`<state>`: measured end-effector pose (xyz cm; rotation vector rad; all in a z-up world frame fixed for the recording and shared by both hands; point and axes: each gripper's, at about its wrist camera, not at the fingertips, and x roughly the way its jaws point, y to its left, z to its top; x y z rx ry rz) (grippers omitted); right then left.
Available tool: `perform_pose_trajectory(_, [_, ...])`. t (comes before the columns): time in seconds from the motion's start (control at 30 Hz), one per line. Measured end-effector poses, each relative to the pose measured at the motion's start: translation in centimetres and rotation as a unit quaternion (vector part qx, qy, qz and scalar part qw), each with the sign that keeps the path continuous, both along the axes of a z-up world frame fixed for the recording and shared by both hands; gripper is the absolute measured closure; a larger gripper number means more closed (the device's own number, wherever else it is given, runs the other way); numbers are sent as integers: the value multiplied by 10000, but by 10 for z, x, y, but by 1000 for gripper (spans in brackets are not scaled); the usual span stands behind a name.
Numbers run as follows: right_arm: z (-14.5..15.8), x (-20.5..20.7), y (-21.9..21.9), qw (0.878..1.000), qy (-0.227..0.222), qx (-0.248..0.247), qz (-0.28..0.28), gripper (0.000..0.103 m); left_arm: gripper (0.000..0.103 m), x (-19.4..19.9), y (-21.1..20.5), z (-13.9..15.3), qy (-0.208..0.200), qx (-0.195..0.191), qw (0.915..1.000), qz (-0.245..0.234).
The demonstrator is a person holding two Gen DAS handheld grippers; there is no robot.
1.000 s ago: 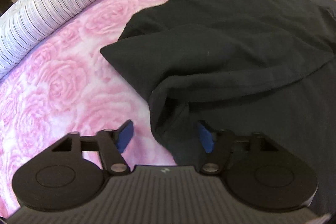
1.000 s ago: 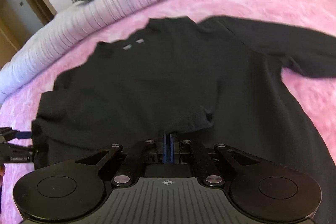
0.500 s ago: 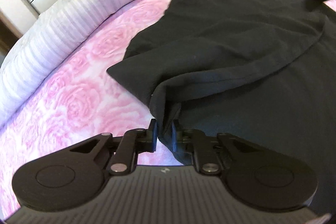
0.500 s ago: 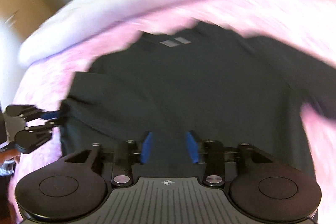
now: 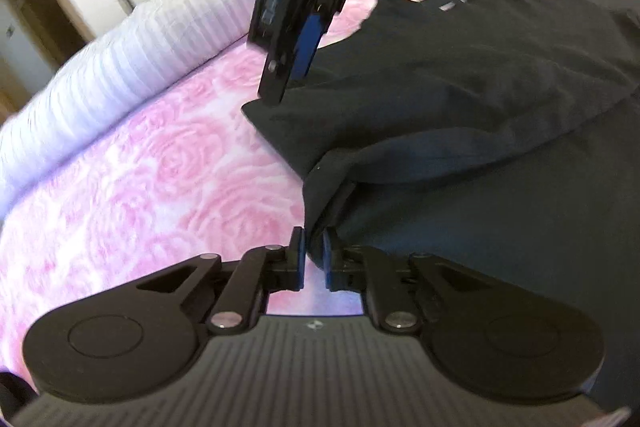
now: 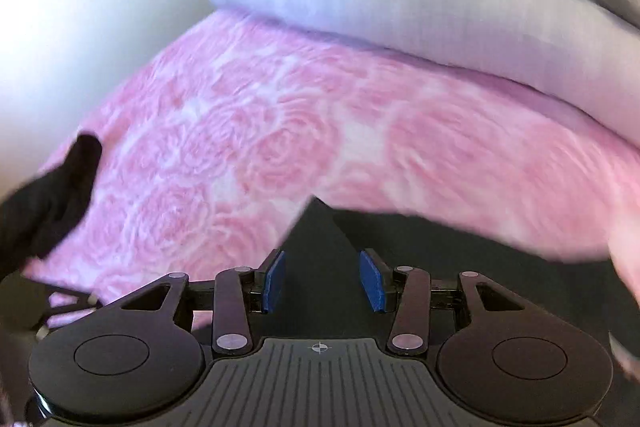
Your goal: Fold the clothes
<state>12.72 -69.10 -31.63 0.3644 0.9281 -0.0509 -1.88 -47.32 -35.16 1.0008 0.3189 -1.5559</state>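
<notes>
Left gripper [image 5: 314,255] jaws are pinched on the black sweatshirt's [image 5: 460,107] cuff, lower centre, on the pink bed [image 5: 160,167]. Right gripper [image 6: 320,279] jaws gape empty over the corner; a thin pinch could slip.

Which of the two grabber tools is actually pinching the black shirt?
The left gripper, shut on the black shirt's folded edge. The right gripper is open, holding nothing.

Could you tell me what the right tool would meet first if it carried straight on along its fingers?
Most likely the pointed corner of the black shirt lying just ahead of the open right tool, with the pink rose bedspread beyond; depth is unclear.
</notes>
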Motion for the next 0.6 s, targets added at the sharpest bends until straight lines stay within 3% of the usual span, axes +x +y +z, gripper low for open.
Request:
perform_pose_trajectory(0.17, [-24,49,-7,9978,627,55,208,60,103,14,2,-1,314,21,9991,296])
perform_pose_trajectory(0.2, [-23,52,-8,9976,659,52,192,81,103,16,1,2,424,-8,9988,227])
perform_pose_trajectory(0.23, [-22,55,-9,9975,690,49,176,94,99,17,0,5,537,-37,9984,160])
perform_pose_trajectory(0.27, [-20,56,-11,9978,648,12,106,103,95,21,0,10,740,-70,9972,118])
perform_pose_trajectory(0.3, [-15,55,-14,9987,507,-72,-38,103,87,23,-4,12,850,-64,9963,118])
perform_pose_trajectory(0.37, [-6,52,-22,9990,240,-191,-329,103,60,28,-12,16,1011,-57,9948,124])
perform_pose_trajectory(0.5, [6,41,-34,9967,-67,-332,-735,103,63,30,-34,13,967,141,9950,-193])
perform_pose_trajectory(0.6, [11,31,-37,9965,-107,-221,-796,103,81,26,-43,6,732,319,9953,-556])
